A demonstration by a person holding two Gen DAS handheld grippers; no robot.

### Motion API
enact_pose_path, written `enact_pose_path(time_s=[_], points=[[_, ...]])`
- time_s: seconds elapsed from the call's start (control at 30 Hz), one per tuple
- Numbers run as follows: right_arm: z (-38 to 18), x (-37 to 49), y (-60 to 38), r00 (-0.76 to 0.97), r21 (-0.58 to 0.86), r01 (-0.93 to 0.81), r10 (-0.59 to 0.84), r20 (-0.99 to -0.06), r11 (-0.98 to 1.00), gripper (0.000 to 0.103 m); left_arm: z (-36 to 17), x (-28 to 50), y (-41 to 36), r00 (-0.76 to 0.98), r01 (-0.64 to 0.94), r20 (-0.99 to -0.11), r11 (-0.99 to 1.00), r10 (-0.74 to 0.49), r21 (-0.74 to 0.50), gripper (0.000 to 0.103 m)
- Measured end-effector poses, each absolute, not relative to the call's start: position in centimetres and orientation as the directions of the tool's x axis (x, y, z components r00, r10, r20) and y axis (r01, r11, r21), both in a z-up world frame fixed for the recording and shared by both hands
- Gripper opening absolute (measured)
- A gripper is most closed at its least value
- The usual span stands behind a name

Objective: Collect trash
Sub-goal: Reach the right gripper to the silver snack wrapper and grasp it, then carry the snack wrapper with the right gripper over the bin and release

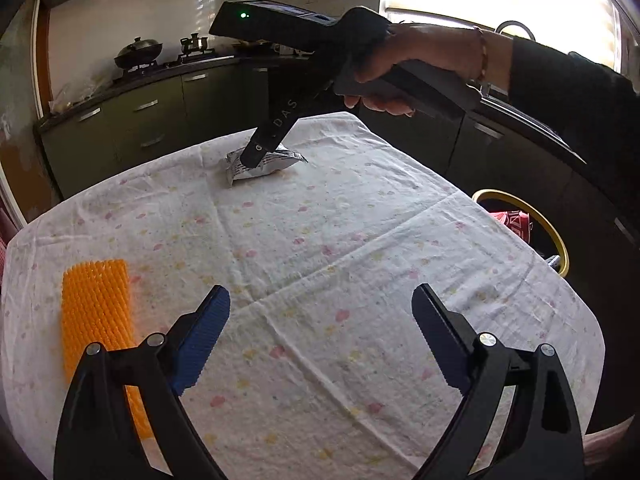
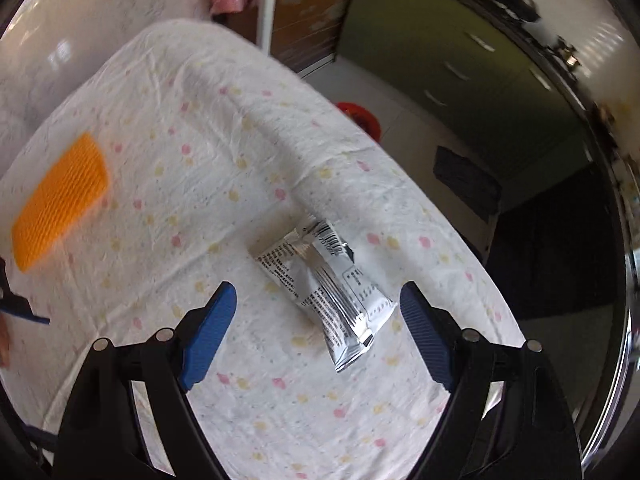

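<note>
Hovering nearest the lens in the left wrist view, the left claw [image 1: 320,336] is standing spread wide with nothing between its blue pads, pointing down over the flowered cloth of the tabletop [image 1: 360,248]. Just off its left finger an orange mesh sleeve [image 1: 96,312] is lying flat on the cloth, not yet picked up. Further across, the right claw [image 2: 318,328] is also gaping, its pads apart on either side of a silver wrapper [image 2: 324,280] that is lying on the cloth near the far edge; in the right wrist view the wrapper is sitting between the fingers but neither pad is pressing on it. From the left wrist view a hand [image 1: 404,68] is holding that tool tilted down, with its dark finger tip over the wrapper [image 1: 260,164]. Beyond the tabletop's right side, a yellow-rimmed bin [image 1: 556,240] is waiting on the floor with something red already inside.

Judging by this, the collecting is partway along at most: some trash seems binned, while the wrapper and the orange mesh sleeve are both remaining. The wrapper looks like the piece being taken now.
</note>
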State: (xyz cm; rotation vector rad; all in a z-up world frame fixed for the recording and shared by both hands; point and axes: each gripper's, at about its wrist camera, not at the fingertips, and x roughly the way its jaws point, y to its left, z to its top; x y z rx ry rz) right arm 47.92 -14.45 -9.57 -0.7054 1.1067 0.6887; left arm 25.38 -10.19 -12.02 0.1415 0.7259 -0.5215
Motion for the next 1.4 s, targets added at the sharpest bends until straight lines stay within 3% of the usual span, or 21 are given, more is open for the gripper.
enact_pose_path(time_s=[0.43,0.53,0.6,0.77,1.13,1.4], points=[[-12.9,51.7,-12.8,0.125,-0.053,-0.808,0.082,-0.989,0.587,0.077,-12.5,25.3,-10.8,0.598,0.527,-0.675,0.847,-0.432,-0.075,0.091],[-13.4,51.6,-13.3,0.087,-0.030,-0.796,0.064,-0.994,0.605,0.068,-12.5,25.3,-10.8,0.596,0.527,-0.677,0.847,-0.432,-0.076,0.091],[-13.3,51.0,-13.6,0.079,-0.016,-0.786,0.075,-0.994,0.618,0.051,-12.6,25.2,-10.9,0.595,0.528,-0.678,0.846,-0.432,-0.076,0.091],[-13.2,48.8,-15.0,0.100,-0.011,-0.723,0.089,-0.991,0.691,0.042,-12.5,25.1,-11.0,0.599,0.530,-0.676,0.846,-0.428,-0.066,0.091],[-9.2,40.6,-23.0,0.189,0.166,-0.508,0.297,-0.936,0.845,0.042,-12.6,25.1,-11.0,0.596,0.531,-0.678,0.844,-0.430,-0.069,0.091],[-6.3,31.1,-33.7,0.323,0.138,-0.320,0.244,-0.914,0.937,0.042,-12.5,24.9,-11.1,0.601,0.536,-0.677,0.843,-0.425,-0.054,0.091]])
